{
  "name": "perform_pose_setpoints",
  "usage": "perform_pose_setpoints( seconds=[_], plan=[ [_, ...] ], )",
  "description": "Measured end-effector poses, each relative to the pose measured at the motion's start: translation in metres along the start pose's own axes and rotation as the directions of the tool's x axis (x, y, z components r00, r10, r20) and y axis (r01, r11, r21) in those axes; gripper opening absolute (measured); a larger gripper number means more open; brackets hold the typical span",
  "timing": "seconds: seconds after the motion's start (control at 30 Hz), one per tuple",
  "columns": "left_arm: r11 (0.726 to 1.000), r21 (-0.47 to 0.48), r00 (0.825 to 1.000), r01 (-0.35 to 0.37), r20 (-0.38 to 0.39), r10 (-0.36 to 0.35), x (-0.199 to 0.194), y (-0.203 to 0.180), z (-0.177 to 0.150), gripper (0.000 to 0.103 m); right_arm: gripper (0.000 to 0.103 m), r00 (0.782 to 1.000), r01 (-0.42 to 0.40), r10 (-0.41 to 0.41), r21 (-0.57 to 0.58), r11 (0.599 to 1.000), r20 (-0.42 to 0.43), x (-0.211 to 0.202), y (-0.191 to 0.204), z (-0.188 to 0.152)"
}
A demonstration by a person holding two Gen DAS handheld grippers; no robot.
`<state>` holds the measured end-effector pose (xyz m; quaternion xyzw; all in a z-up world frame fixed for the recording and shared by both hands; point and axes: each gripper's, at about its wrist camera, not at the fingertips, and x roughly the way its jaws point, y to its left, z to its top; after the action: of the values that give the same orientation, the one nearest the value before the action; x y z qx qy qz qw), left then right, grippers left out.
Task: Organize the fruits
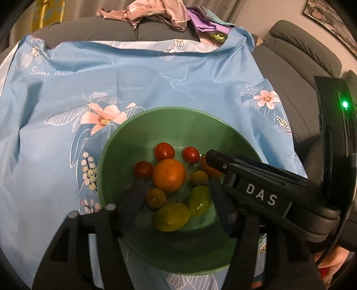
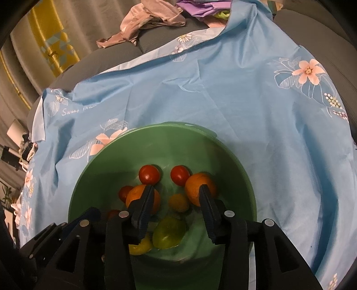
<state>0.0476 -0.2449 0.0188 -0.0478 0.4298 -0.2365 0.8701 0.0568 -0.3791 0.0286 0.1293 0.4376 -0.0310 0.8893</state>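
A green bowl (image 1: 174, 125) (image 2: 169, 142) sits on a blue floral cloth and holds three red tomatoes, two oranges, small kumquats, a yellow lemon (image 1: 171, 216) and a green fruit (image 1: 199, 200). My left gripper (image 1: 178, 200) hangs open over the near fruits, its blurred fingers on either side of the lemon and green fruit, gripping nothing. My right gripper (image 2: 176, 194) is open just above a kumquat (image 2: 178, 201), one finger before each orange (image 2: 198, 187). In the left wrist view the right gripper (image 1: 214, 158) reaches in from the right and partly hides the far orange (image 1: 206, 169).
The blue floral cloth (image 1: 156, 78) (image 2: 223, 89) covers a grey sofa (image 1: 296, 73). A heap of clothes (image 1: 156, 13) (image 2: 151, 15) lies at the back. A person's hand (image 1: 334, 256) shows at the lower right. Yellow curtains hang at the far left.
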Motion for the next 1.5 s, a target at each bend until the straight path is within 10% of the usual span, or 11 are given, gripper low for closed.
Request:
perform_pose_setpoints(
  seconds=[0.4,0.63,1.5],
  plan=[
    [0.997,0.042,0.995,-0.069,0.081,0.065,-0.030,-0.007,0.004,0.089,0.052,0.994,-0.035,0.033,0.013,0.999,0.100,-0.030,-0.003,0.003],
    [0.997,0.032,0.993,-0.074,0.096,0.071,-0.041,-0.005,0.006,0.089,0.068,0.989,-0.036,0.034,0.017,0.999,0.146,-0.045,-0.004,0.003],
    [0.992,0.050,0.989,-0.112,0.107,0.106,-0.042,-0.008,-0.002,0.089,0.068,0.991,-0.012,0.009,0.023,1.000,0.134,-0.044,-0.004,0.002]
  ],
)
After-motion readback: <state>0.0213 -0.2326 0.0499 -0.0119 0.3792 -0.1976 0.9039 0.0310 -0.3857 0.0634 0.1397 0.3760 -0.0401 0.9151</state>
